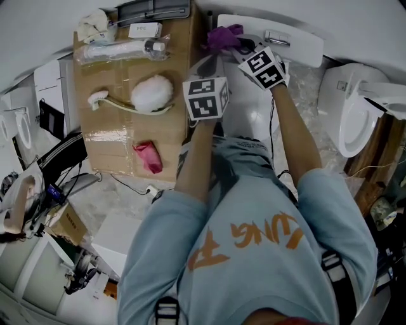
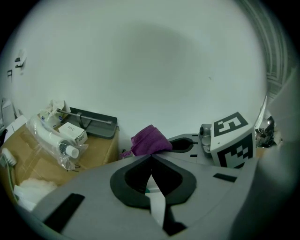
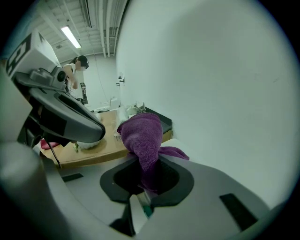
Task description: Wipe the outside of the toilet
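A white toilet stands in front of me, its tank lid [image 1: 298, 39] against the wall. My right gripper [image 1: 240, 46] is over the tank's left end, shut on a purple cloth [image 1: 222, 37]. In the right gripper view the cloth [image 3: 143, 133] bunches up out of the closed jaws [image 3: 143, 164] next to the white wall. My left gripper [image 1: 211, 63] is just left of it, and its marker cube [image 1: 206, 97] faces me. The left gripper [image 2: 151, 157] is shut with nothing between its jaws. The purple cloth [image 2: 149, 139] lies just beyond its tips.
A cardboard box [image 1: 108, 136] stands left of the toilet, carrying a white fluffy brush [image 1: 151, 92], a pink rag [image 1: 148, 157], a wrapped bottle [image 1: 124, 49] and a grey tray [image 1: 154, 9]. A second toilet [image 1: 355, 114] stands at the right. Cables and clutter lie at lower left.
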Demonstrator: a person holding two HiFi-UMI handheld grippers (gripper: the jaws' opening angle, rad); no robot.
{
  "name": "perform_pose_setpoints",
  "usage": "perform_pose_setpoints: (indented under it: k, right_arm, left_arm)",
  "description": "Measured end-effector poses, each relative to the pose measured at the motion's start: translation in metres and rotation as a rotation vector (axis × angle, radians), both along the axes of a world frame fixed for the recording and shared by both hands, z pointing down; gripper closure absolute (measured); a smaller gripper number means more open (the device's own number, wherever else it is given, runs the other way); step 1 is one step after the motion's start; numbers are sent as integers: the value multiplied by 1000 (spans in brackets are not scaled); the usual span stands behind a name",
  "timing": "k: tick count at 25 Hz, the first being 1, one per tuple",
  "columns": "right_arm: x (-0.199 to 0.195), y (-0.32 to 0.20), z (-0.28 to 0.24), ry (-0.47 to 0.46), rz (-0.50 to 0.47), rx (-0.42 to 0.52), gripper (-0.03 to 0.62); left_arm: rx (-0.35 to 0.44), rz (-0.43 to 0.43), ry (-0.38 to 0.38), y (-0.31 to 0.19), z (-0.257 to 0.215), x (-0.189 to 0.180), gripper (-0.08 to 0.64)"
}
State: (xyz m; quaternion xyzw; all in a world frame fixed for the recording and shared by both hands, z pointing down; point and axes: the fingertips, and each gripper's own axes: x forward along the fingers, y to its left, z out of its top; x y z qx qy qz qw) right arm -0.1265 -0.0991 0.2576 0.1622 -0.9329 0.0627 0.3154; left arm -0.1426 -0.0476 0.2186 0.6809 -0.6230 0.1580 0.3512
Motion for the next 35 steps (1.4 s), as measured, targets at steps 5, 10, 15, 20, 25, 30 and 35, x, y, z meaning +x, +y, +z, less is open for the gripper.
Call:
perform_pose_setpoints:
  k: [5, 10, 15, 20, 25, 30, 35]
  right_arm:
    - [20, 2, -1, -25, 14, -20, 522]
    - [36, 1, -3, -51, 42, -43, 522]
    - [59, -2, -3, -98, 116, -84, 522]
    - [82, -6, -4, -140, 193, -115, 522]
    - [103, -8, -2, -171, 259, -138, 522]
    - [126, -10, -2, -194, 326, -154, 522]
    - [156, -12, 1, -227, 417, -176, 520]
  left_arm:
    - [0, 24, -7, -4, -1, 13, 535]
    - [0, 48, -11, -8, -2, 25, 535]
    - [-3, 70, -19, -9, 0, 32, 535]
    - [-4, 91, -28, -9, 0, 40, 535]
    - [-3, 127, -30, -10, -2, 52, 535]
    - [-3, 155, -39, -13, -3, 59, 535]
    - [-5, 186, -44, -14, -2, 69, 535]
